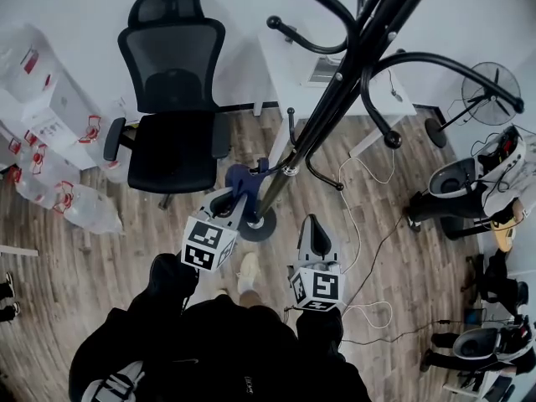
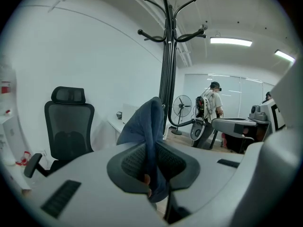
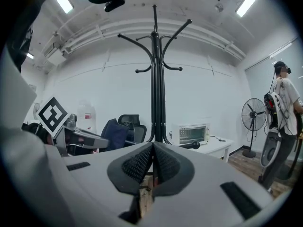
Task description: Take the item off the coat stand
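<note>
Your left hand-held gripper (image 2: 151, 174) was pinching the dark blue cloth (image 2: 146, 126) low down. Its pads were nearly together with a fold of fabric trapped between them, and the rest stood up in a peak in front of the jaws. The cloth sat just beside the pole of the black coat stand (image 1: 335, 99), down near its lower hooks. The views did not show whether any of it was still caught on a hook. Your right hand-held gripper (image 3: 152, 167) was pressed together on nothing and hung near the stand's base. The step in hand looked like freeing the cloth, so the sound way was to lift it up and over the hook tip before drawing it back toward you. A sideways tug risked snagging the fabric or rocking the stand. With so little fabric in the pinch, a slow pull seemed wise, keeping clear of the office chair (image 1: 172, 99).
</note>
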Motion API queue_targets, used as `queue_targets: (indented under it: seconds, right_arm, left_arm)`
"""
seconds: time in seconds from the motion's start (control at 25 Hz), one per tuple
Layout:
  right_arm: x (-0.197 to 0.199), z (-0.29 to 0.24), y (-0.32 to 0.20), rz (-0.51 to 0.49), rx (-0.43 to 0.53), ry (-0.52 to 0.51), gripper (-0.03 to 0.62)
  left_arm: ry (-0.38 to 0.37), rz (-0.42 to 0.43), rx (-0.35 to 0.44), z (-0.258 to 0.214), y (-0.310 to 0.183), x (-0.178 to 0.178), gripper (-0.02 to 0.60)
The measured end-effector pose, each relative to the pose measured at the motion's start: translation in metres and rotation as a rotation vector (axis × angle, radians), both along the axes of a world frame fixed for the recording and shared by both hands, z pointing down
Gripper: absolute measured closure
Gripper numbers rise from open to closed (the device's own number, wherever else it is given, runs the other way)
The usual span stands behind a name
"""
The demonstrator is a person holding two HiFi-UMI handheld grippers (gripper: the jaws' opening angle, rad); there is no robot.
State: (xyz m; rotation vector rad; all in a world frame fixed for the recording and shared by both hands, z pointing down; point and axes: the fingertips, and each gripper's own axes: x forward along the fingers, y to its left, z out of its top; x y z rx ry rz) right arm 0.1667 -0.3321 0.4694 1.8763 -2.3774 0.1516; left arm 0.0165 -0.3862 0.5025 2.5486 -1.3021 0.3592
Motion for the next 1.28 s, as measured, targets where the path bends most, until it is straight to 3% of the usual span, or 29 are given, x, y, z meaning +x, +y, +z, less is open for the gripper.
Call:
queue_targets:
  seconds: [0.44,0.84,1.28]
  right_arm:
    - [-0.020,-0.022,0.029,-0.039,0.050,-0.008,0.579]
    - [-0.055,-0.040,0.077,-0.113,0.102,-0.025,0.579]
    - [-0.100,-0.047,0.125,-0.191,0.118,-0.040,0.579]
  left_arm:
    - [0.011,-0.063,0.078,-0.041,0.035,-0.029,0.528]
    - [0.010,-0.146,0.155,-0.075,0.101,-0.069,0.528]
    - [-0.015,-0.229,0.169,-0.082,0.172,-0.117,0.528]
